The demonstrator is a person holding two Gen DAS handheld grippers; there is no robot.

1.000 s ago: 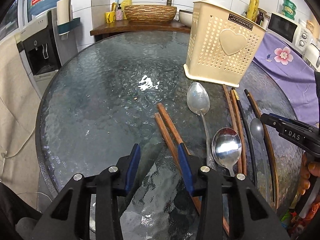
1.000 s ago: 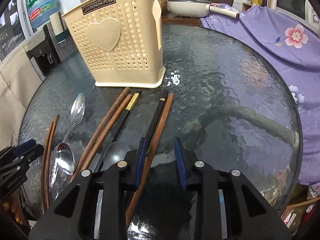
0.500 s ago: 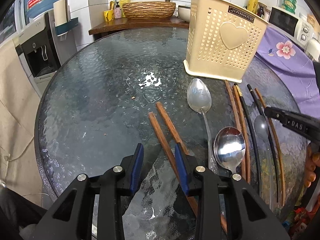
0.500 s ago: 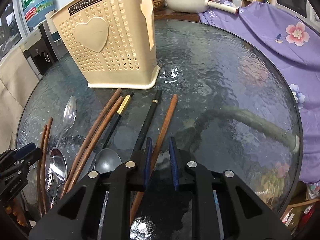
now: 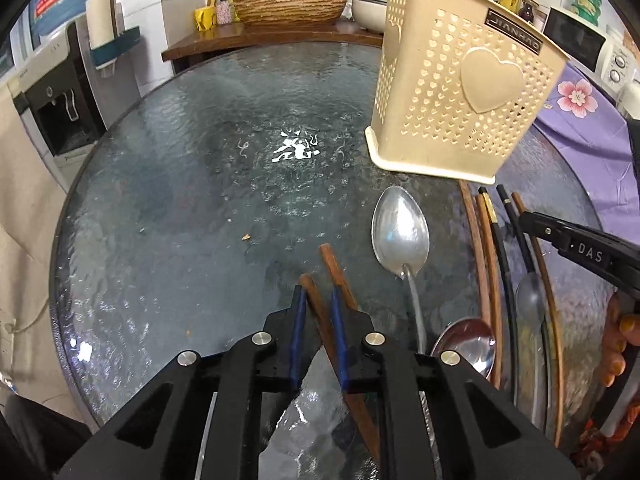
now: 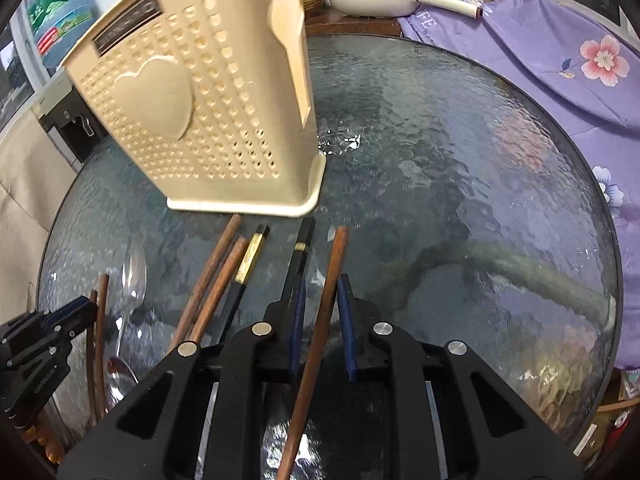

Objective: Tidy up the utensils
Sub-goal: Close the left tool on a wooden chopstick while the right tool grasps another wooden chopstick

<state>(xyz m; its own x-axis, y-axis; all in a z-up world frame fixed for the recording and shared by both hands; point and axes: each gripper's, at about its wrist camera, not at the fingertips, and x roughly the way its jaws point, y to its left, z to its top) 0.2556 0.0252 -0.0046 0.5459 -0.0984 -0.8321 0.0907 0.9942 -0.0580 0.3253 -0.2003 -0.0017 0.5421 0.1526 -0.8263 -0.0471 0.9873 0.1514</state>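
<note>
A cream perforated utensil holder [image 5: 460,92] stands on the round glass table [image 5: 180,200]; it also shows in the right wrist view [image 6: 200,120]. My left gripper [image 5: 318,300] has its jaws narrowed around one brown wooden chopstick [image 5: 316,308], with a second brown chopstick [image 5: 334,264] just right of it. My right gripper [image 6: 322,292] has its jaws close around a brown chopstick [image 6: 330,276]. Whether either grips firmly I cannot tell. Spoons [image 5: 400,232] and more chopsticks [image 6: 224,264] lie between the grippers.
A second spoon [image 5: 468,340] and a dark spoon [image 5: 530,300] lie near the table's front edge. A purple flowered cloth [image 6: 560,60] covers things to the right. A counter with a woven bowl [image 5: 288,4] and a water dispenser [image 5: 52,92] stand behind.
Both grippers have narrowed from wide open. The left moved right over a brown chopstick; the right moved forward around the rightmost brown chopstick. The holder looks nearer.
</note>
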